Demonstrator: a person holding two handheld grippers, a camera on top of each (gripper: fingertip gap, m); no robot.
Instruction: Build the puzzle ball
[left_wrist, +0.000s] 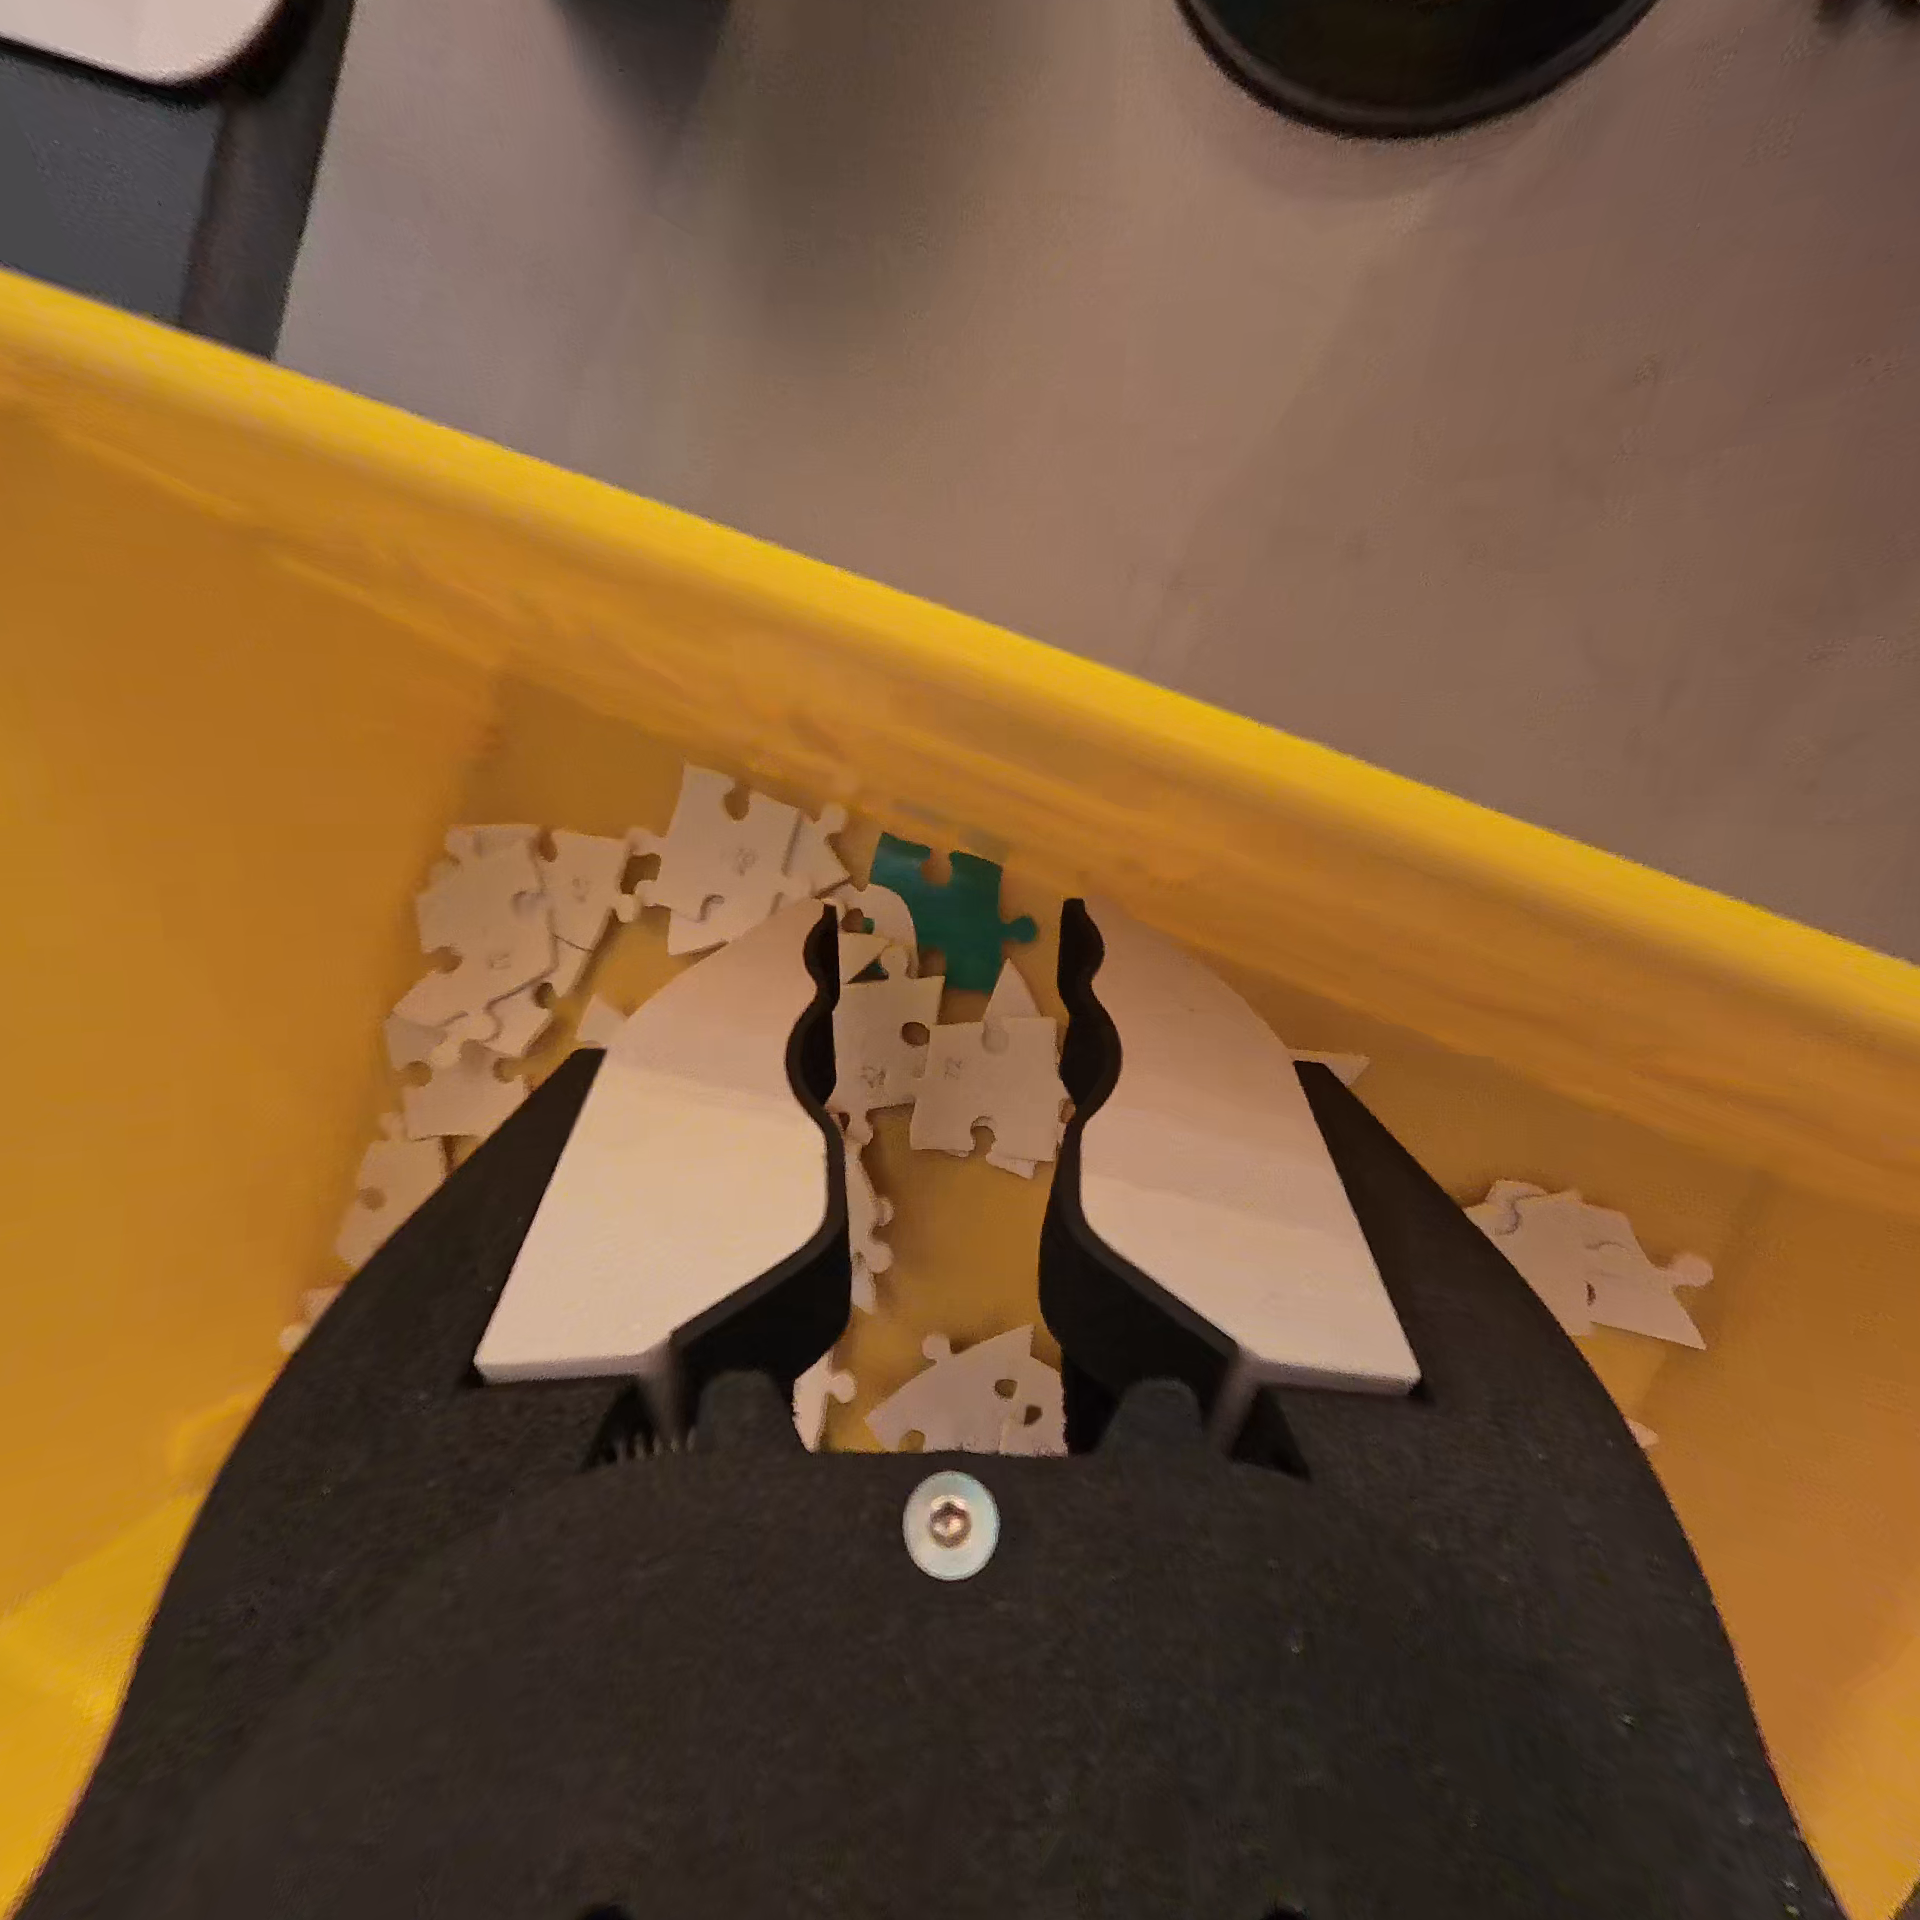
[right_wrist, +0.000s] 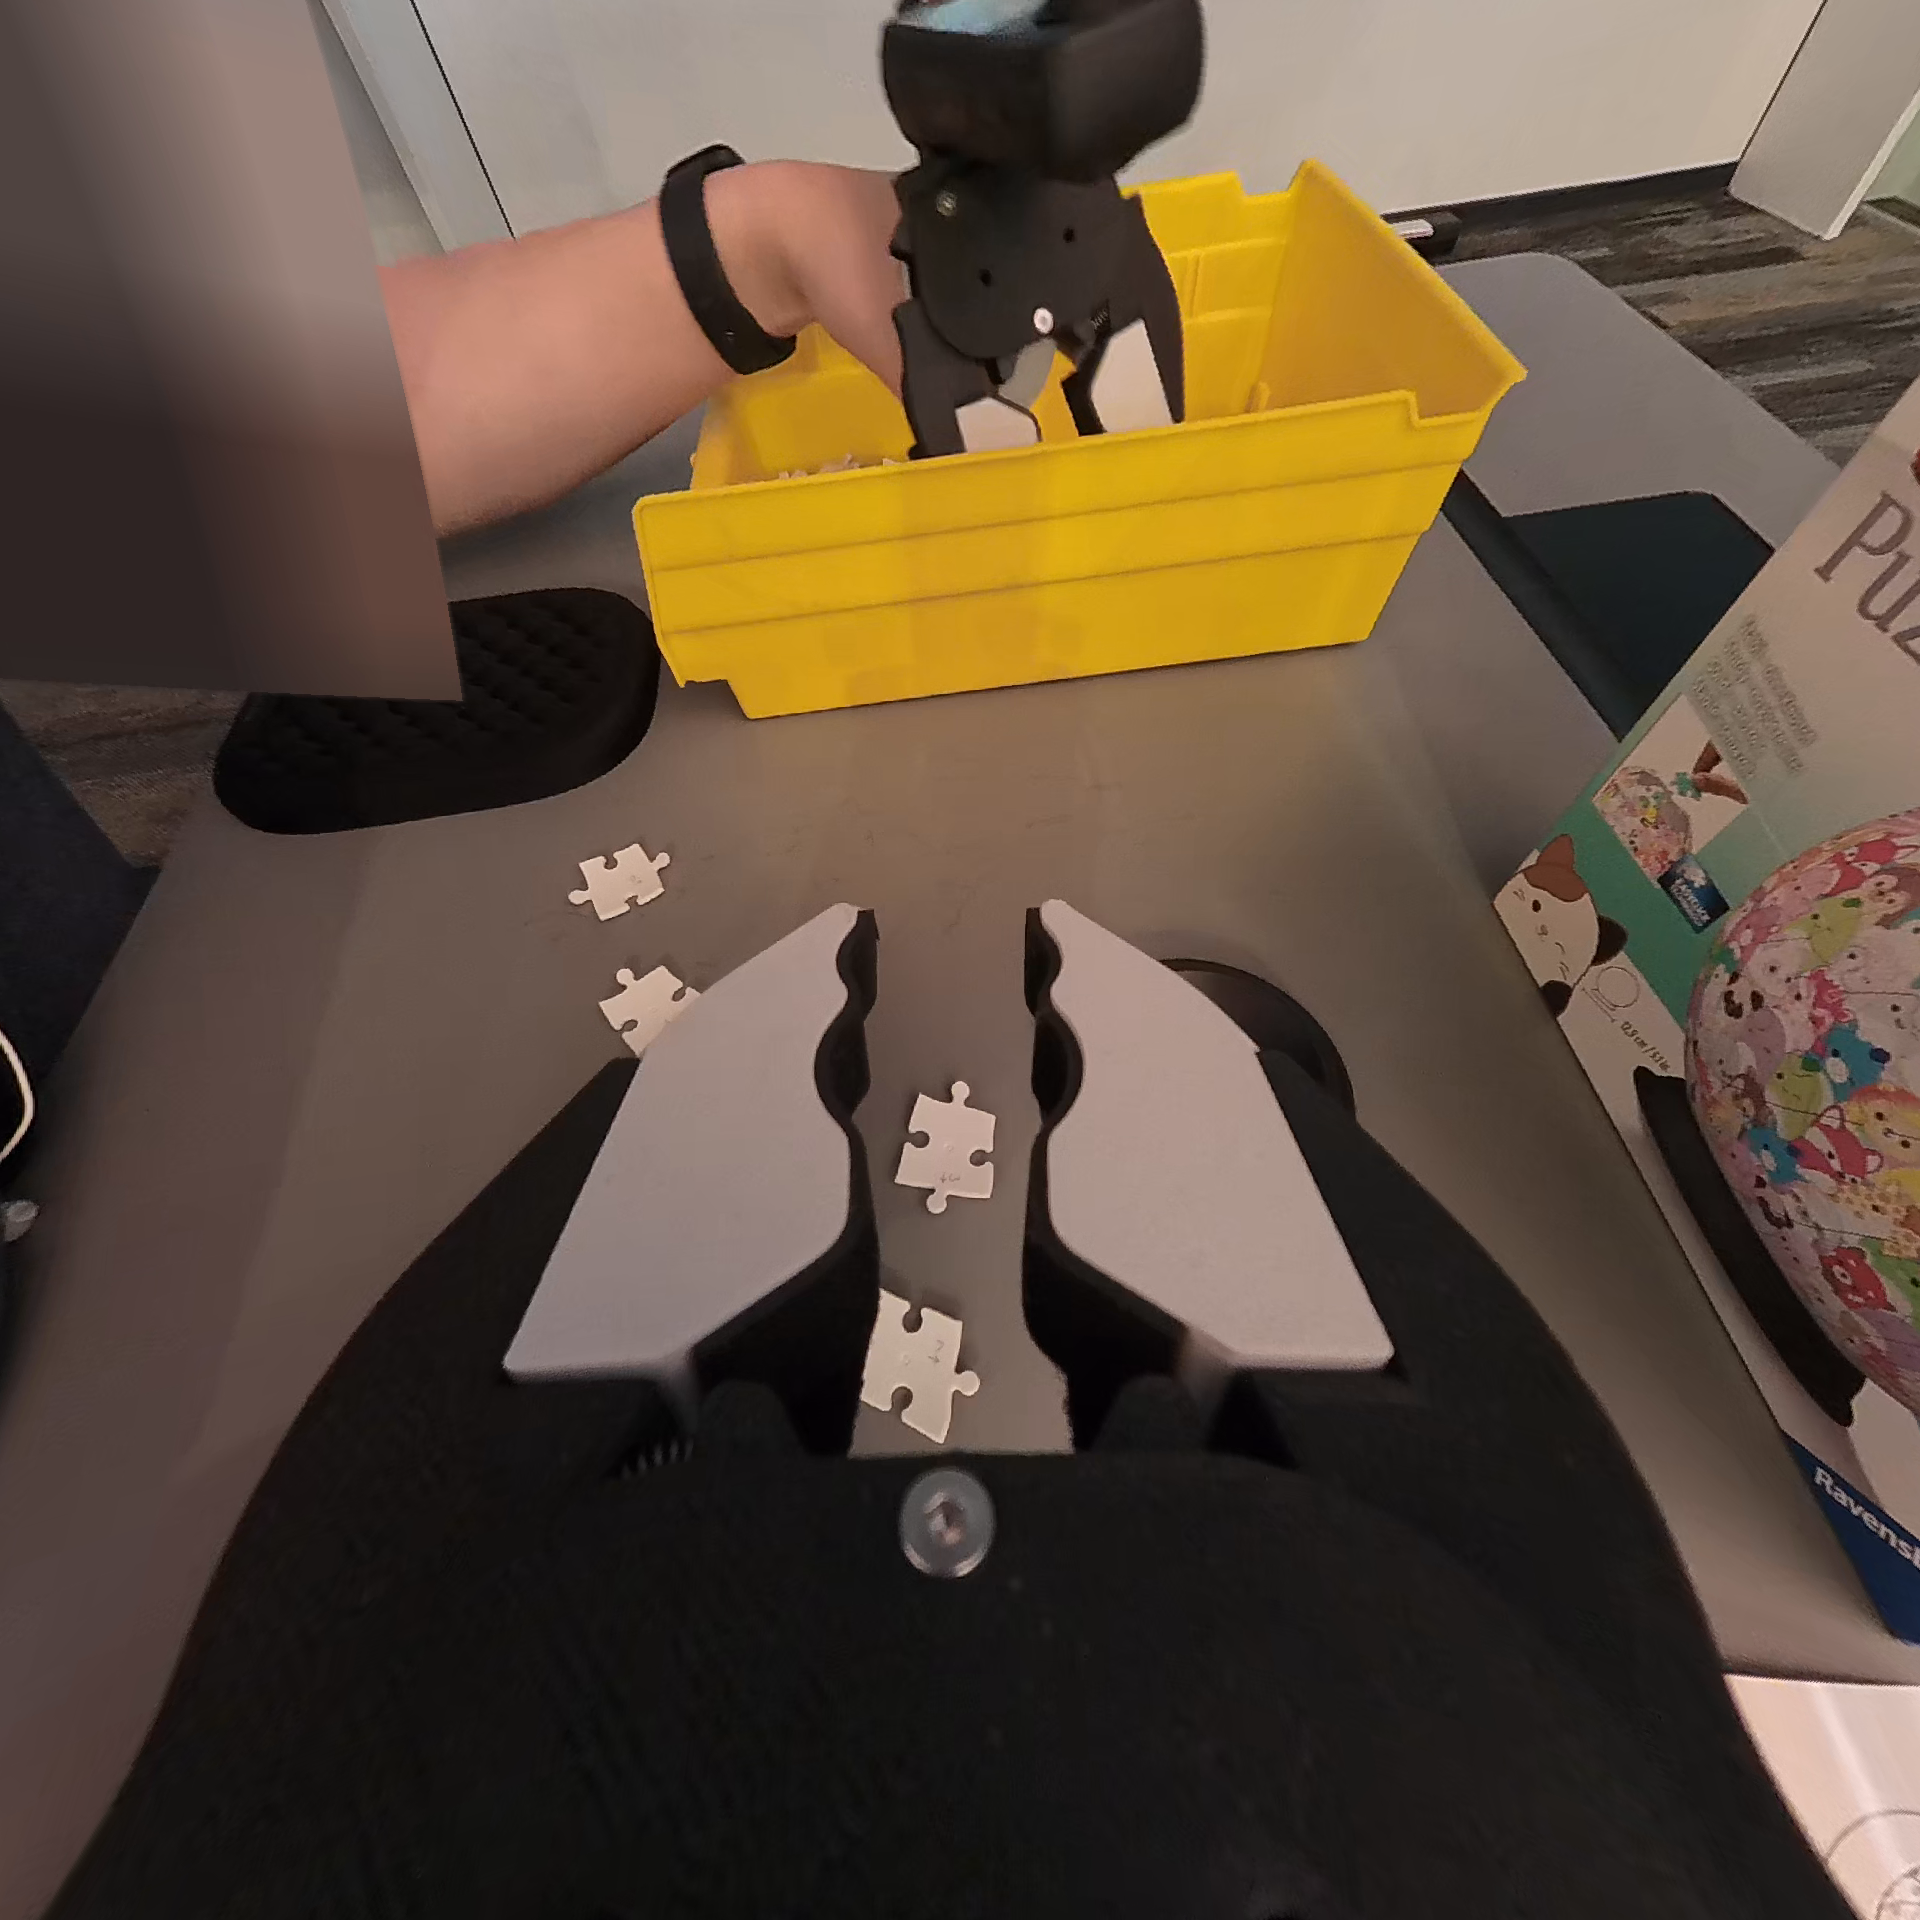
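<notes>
Left gripper (left_wrist: 945, 935), fingers apart and empty, hangs inside the yellow bin (left_wrist: 1143, 727) over loose puzzle pieces (left_wrist: 987, 1081). Best to close on one piece's edge. Right gripper (right_wrist: 951, 935), outside the bin, is also spread, holding nothing.

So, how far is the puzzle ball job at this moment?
Early stage. Done: four white pieces lie face down on the grey table, none joined. In hand: the left gripper, open, reaches into the yellow bin over the loose pieces, holding nothing; the right gripper hovers open and empty above the table. Left: nearly all pieces remain in the bin; no ball is started.
</notes>
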